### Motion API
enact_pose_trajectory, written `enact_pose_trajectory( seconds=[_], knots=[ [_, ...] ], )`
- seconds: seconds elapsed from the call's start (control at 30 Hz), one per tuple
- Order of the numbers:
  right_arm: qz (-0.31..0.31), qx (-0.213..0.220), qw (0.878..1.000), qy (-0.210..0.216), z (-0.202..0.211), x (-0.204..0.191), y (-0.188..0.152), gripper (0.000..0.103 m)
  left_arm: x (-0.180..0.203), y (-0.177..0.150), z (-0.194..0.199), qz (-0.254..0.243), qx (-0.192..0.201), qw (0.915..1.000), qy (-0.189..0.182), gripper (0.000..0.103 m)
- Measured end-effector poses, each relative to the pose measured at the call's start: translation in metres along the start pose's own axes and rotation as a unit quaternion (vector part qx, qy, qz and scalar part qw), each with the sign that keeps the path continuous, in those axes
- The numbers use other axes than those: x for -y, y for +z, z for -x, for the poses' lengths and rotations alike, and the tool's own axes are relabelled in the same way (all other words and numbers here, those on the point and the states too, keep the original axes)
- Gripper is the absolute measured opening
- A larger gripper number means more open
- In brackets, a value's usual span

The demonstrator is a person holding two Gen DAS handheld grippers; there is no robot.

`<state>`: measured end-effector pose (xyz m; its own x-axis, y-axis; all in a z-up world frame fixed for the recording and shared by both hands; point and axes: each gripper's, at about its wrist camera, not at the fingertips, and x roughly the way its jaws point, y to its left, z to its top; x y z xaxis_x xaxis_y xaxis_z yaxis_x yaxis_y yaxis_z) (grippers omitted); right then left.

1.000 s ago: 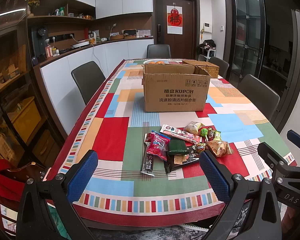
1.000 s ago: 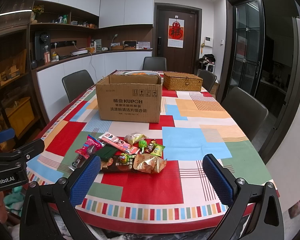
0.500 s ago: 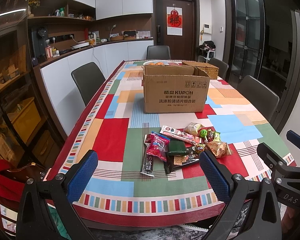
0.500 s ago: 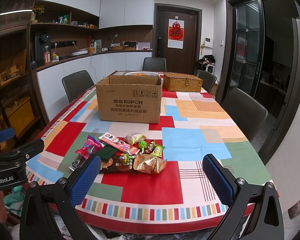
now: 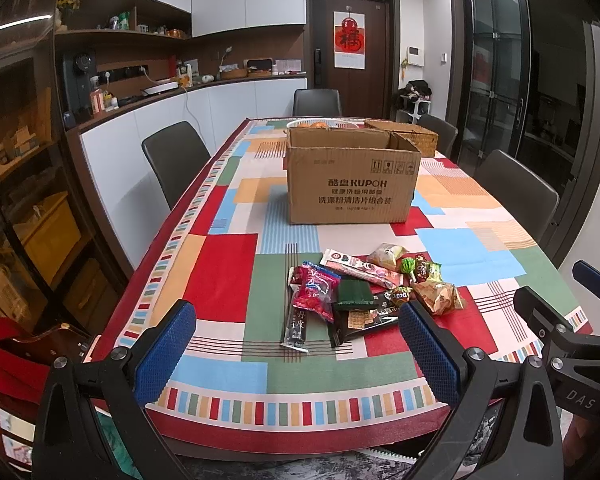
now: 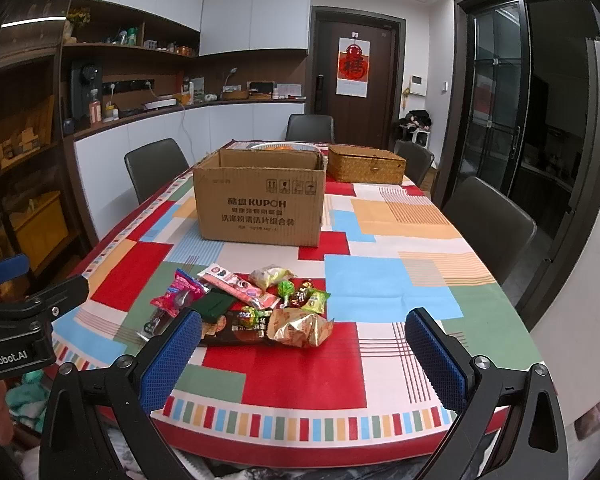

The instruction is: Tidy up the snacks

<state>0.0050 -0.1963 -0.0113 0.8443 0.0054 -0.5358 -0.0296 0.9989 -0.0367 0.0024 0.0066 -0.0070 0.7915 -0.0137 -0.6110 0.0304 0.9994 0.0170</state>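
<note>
A heap of snack packets (image 5: 364,292) (image 6: 252,308) lies on the patchwork tablecloth near the front edge: a red pack (image 5: 315,291), a dark green pack (image 5: 354,291), a long pink bar (image 5: 362,269), a crinkled gold bag (image 6: 300,330). Behind it stands an open cardboard box (image 5: 352,180) (image 6: 260,200). My left gripper (image 5: 296,354) hovers open at the table's front edge, short of the snacks. My right gripper (image 6: 304,358) is open too, just before the gold bag. Nothing sits between either pair of fingers.
A woven basket (image 6: 366,164) and a white dish of orange fruit (image 5: 320,123) stand behind the box. Dark chairs (image 5: 176,160) (image 6: 488,220) line both long sides. A counter (image 5: 148,120) runs along the left wall.
Both views have shifted only slightly; the grippers stay open and the snacks have not moved.
</note>
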Motion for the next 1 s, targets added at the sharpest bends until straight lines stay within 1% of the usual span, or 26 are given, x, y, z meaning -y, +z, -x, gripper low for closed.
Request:
enact_pose_trajectory(
  seconds=[0.37,0.6,0.7,0.77,0.9,1.0],
  knots=[
    [0.013,-0.020,1.000,0.008,-0.011,-0.005,0.002,0.103,-0.005,0.002,-0.018,0.007,-0.022,0.9997,-0.003,0.103],
    [0.030,-0.048,0.998,0.025,-0.032,-0.012,0.002,0.103,-0.010,0.004,-0.038,0.016,-0.045,0.9987,-0.020,0.103],
    [0.038,-0.061,0.997,0.038,-0.044,-0.018,0.004,0.102,-0.012,0.005,-0.046,0.017,-0.051,0.9983,-0.024,0.103],
    [0.044,-0.065,0.996,0.045,-0.052,-0.022,0.004,0.100,-0.012,0.006,-0.053,0.016,-0.056,0.9979,-0.027,0.102],
    [0.047,-0.074,0.995,0.055,-0.067,-0.028,0.006,0.098,-0.012,0.008,-0.065,0.009,-0.062,0.9976,-0.028,0.098],
    [0.047,-0.086,0.993,0.061,-0.080,-0.030,0.007,0.092,-0.011,0.009,-0.077,-0.003,-0.067,0.9974,-0.029,0.095]
  ],
)
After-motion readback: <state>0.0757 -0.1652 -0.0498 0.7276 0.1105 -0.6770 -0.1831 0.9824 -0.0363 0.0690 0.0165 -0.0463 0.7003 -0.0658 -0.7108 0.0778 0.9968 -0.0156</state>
